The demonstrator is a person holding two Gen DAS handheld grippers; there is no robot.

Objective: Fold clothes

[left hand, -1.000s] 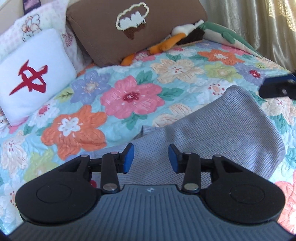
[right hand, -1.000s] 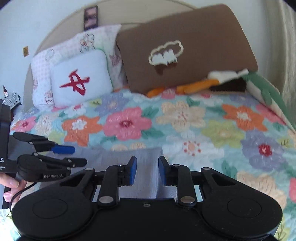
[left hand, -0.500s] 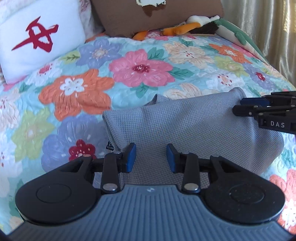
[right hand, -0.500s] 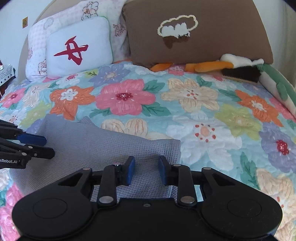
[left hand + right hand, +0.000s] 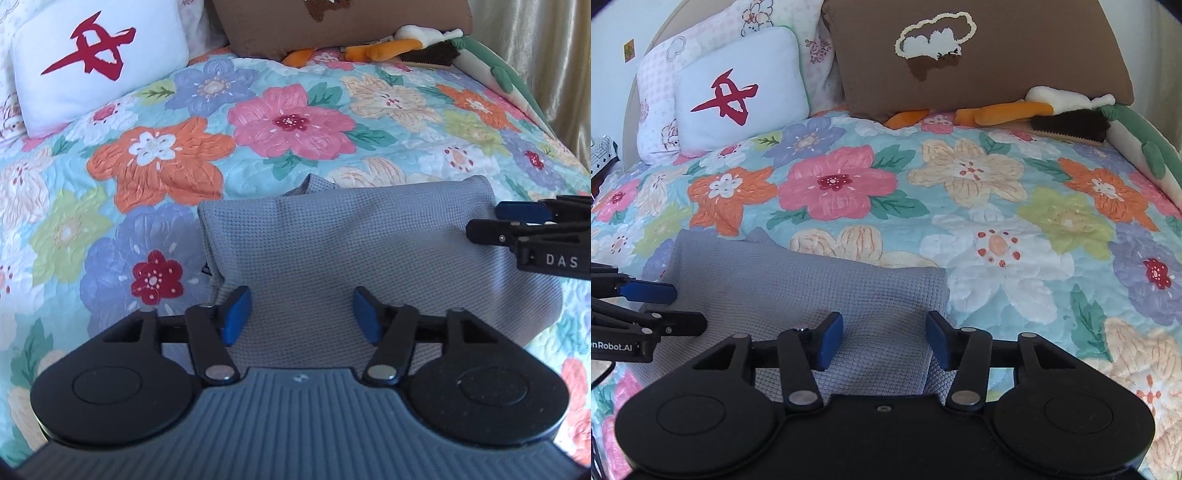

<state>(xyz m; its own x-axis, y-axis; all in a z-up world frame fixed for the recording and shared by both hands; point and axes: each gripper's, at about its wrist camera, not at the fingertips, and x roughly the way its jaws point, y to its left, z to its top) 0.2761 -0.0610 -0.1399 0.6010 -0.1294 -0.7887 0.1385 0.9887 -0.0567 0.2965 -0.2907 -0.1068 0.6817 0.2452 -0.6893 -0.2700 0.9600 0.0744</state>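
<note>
White pillow (image 5: pixel 99 70): seen at the far left of the bed, marked with a red character and leaned against a pale patterned pillow (image 5: pixel 665 92).
Left gripper (image 5: pixel 301 317): held low over the near left part of the garment, its blue pads spread wide apart with nothing gripped between them.
Grey garment (image 5: pixel 369 251): a waffle-knit piece laid folded on the near part of the floral quilt (image 5: pixel 295 122), its folded edge turned toward the pillows and a small corner seen poking up at the far side.
Brown cushion (image 5: pixel 979 51): propped at the head of the bed, with a white and brown cloud-shaped patch on it.
Right gripper (image 5: pixel 884 338): held over the near right corner of the garment, its pads spread apart and nothing pinched.
Plush toys (image 5: pixel 1052 110): laid along the far right of the bed, orange, white, brown and green parts being visible.
Curtain (image 5: pixel 546 55): hung beyond the right edge of the bed.
</note>
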